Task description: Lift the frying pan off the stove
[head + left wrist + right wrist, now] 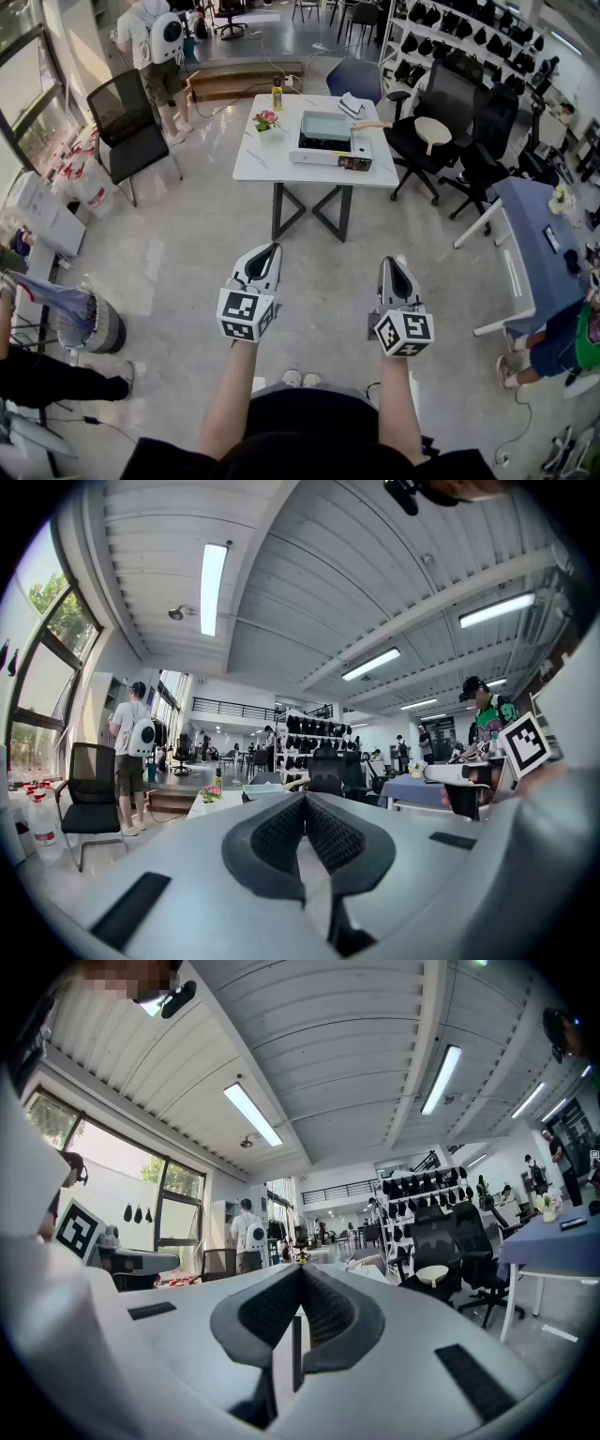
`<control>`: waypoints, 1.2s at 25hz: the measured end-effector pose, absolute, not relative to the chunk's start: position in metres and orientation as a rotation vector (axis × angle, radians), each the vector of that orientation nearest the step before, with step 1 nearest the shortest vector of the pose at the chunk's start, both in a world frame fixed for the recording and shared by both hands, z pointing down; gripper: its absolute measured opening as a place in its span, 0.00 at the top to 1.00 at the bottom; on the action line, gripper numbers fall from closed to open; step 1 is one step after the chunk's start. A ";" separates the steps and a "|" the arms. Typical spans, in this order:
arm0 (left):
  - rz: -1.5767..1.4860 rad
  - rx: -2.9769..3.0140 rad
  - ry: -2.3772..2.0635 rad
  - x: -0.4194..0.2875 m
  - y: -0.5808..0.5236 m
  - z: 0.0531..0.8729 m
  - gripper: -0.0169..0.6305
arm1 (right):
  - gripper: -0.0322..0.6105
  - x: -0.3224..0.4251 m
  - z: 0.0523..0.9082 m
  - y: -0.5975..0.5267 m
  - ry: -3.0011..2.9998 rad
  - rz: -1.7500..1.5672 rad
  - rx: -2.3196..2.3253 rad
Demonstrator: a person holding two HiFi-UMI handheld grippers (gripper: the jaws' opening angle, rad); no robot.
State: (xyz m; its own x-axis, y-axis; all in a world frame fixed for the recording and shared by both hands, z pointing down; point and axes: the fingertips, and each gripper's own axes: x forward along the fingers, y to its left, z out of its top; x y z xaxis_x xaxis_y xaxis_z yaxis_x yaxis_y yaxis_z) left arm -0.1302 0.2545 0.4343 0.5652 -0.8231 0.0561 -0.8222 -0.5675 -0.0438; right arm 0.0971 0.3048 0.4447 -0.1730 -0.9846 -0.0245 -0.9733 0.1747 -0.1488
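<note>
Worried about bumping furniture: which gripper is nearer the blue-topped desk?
Right. In the head view the right gripper is held out over the floor, with the blue-topped desk off to its right. The left gripper is farther away, on the right gripper's other side.

Head view steeply down, 2 gripper views level (table (272, 159) shared)

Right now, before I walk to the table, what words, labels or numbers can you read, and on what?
Nothing is legible in any view.
Square markers on the left claw and right claw: black-and-white patterns, no letters.
Label on the yellow bottle on the white rectangular table: too small to read.
Dark front strip of the white box-shaped stove: print too blurred to read.
</note>
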 end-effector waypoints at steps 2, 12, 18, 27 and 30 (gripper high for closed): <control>-0.110 -2.767 1.452 -0.129 0.254 0.431 0.94 | 0.95 0.098 0.443 0.304 2.320 -0.148 -1.942; -0.114 -2.764 1.459 -0.130 0.260 0.434 0.94 | 0.95 0.093 0.448 0.307 2.337 -0.152 -1.933; -0.135 -2.773 1.455 -0.129 0.264 0.440 0.94 | 0.95 0.094 0.451 0.310 2.334 -0.162 -1.933; -0.144 -2.796 1.460 -0.129 0.268 0.445 0.94 | 0.95 0.089 0.454 0.314 2.355 -0.171 -1.906; -0.140 -2.803 1.457 -0.129 0.267 0.446 0.94 | 0.95 0.086 0.455 0.313 2.369 -0.171 -1.894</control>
State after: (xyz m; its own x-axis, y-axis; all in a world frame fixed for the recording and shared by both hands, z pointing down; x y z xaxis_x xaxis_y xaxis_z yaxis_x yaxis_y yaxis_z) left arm -0.1287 0.2670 0.4460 0.5714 -0.8160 0.0879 -0.8178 -0.5750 -0.0221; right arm 0.0864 0.3128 0.4554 -0.2191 -0.9756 -0.0110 -0.9640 0.2182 -0.1521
